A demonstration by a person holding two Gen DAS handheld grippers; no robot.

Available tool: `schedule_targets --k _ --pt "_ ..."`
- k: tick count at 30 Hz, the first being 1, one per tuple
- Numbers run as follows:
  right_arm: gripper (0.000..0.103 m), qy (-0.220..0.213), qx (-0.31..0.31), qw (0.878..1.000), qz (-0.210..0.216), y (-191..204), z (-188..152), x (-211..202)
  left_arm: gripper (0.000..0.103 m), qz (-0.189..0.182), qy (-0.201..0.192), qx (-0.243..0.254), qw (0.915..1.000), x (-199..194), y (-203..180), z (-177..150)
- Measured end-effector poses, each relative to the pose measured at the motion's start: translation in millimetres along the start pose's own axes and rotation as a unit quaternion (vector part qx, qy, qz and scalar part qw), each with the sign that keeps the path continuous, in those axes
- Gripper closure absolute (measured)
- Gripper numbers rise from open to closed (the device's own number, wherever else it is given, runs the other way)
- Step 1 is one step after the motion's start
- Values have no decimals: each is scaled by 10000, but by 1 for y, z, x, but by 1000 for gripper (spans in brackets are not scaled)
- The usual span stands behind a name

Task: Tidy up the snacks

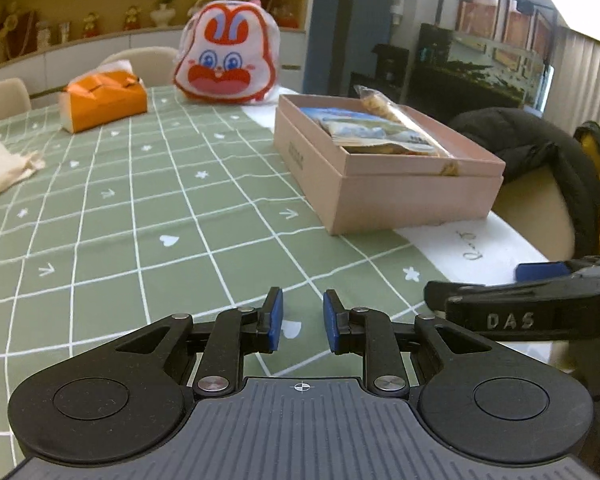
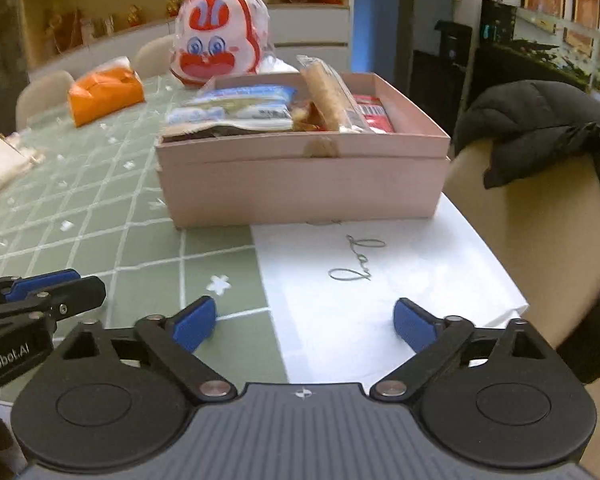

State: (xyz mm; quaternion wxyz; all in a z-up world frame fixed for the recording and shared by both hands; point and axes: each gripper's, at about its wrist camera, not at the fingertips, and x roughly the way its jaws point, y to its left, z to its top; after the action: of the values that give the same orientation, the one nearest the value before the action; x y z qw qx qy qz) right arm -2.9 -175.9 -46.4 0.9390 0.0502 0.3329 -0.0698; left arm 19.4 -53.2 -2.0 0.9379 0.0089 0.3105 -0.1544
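Open pink box (image 2: 304,188) on green tablecloth, snack packets (image 2: 240,110) piled inside, uncovered

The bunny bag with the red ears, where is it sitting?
The bunny bag stands at the far end of the green table, between the orange tissue pack on its left and the pink snack box on its right.

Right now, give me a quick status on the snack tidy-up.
Left gripper narrow gap, empty. Right gripper wide open, empty. Snack packets in pink box. Nothing in the way.
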Motion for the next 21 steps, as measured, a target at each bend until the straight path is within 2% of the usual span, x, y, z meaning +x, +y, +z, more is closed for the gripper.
schedule_targets --k 4,9,18,21 --pt "0 -18 132 9999 -78 -7 -5 0 77 27 -1 11 10000 -3 -8 -5" --pt "0 -294 83 9995 -25 -10 -15 -4 76 59 10 41 10000 -2 -15 -6" --pt "0 -363 30 9993 27 -14 -19 -10 76 19 6 -66 10000 -1 -14 -6" --pt "0 -369 29 9993 26 -13 -19 -10 75 105 18 39 9999 -1 -17 -6"
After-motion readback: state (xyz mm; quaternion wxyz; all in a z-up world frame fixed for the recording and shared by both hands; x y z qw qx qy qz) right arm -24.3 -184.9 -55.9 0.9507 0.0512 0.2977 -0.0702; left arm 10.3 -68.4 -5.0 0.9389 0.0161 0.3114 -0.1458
